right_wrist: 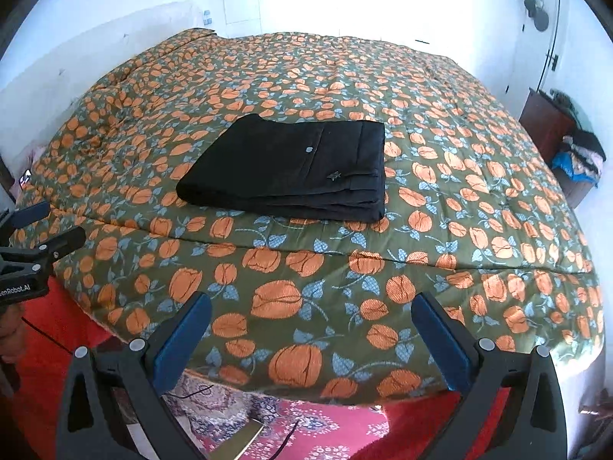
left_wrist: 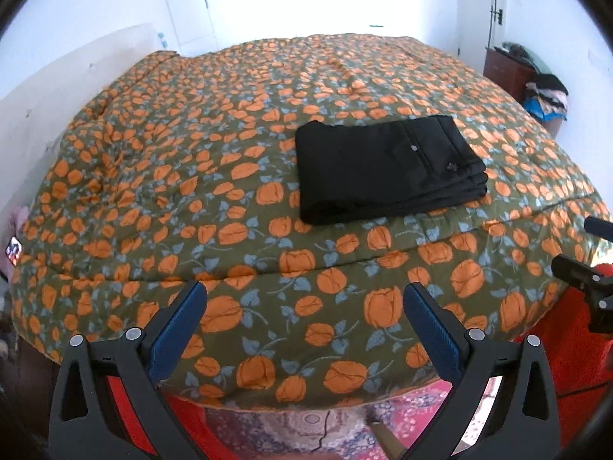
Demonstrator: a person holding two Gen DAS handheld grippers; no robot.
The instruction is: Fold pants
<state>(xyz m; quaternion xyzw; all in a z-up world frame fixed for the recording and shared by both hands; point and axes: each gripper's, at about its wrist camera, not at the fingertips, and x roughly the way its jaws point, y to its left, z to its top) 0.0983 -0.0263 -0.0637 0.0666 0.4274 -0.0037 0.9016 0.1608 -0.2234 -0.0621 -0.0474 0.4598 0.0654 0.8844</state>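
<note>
Pants [left_wrist: 387, 168] lie folded on the floral bedspread [left_wrist: 191, 191] in a white-walled room.

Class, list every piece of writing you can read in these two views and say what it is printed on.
"eenRobot.AI", cut off at the frame edge, on the left gripper body in the right wrist view.
The small emblem on the black pants is too small to read.
No other writing.

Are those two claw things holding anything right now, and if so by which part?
Nothing is held. The left gripper and right gripper are both open and empty, back from the folded black pants on the bed.
</note>
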